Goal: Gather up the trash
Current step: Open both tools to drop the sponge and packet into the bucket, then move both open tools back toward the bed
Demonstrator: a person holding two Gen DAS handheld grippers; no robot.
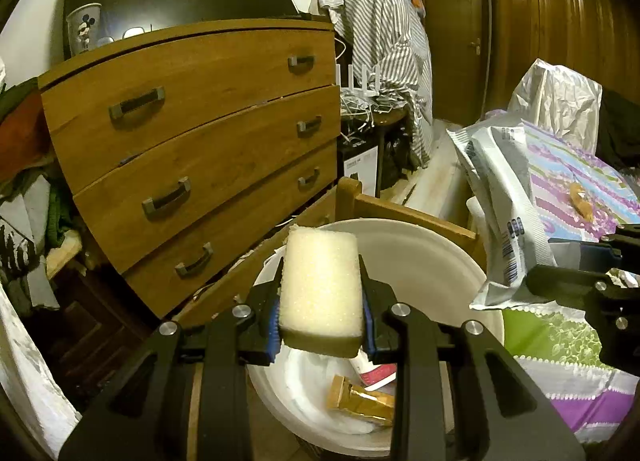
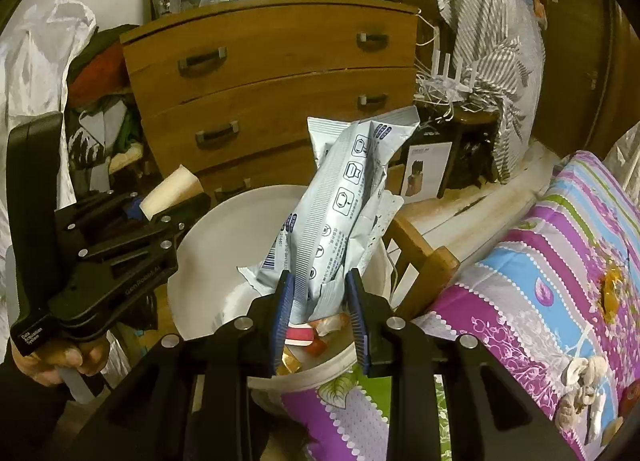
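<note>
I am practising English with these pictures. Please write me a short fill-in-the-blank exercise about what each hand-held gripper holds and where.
1. The left hand-held gripper is shut on a pale ____.
2. The right hand-held gripper is shut on a silver-white ____.
3. Both items hang above a white ____ with wrappers inside.
4. Behind stands a wooden chest of ____.

Missing words: sponge; packet; bucket; drawers.
</note>
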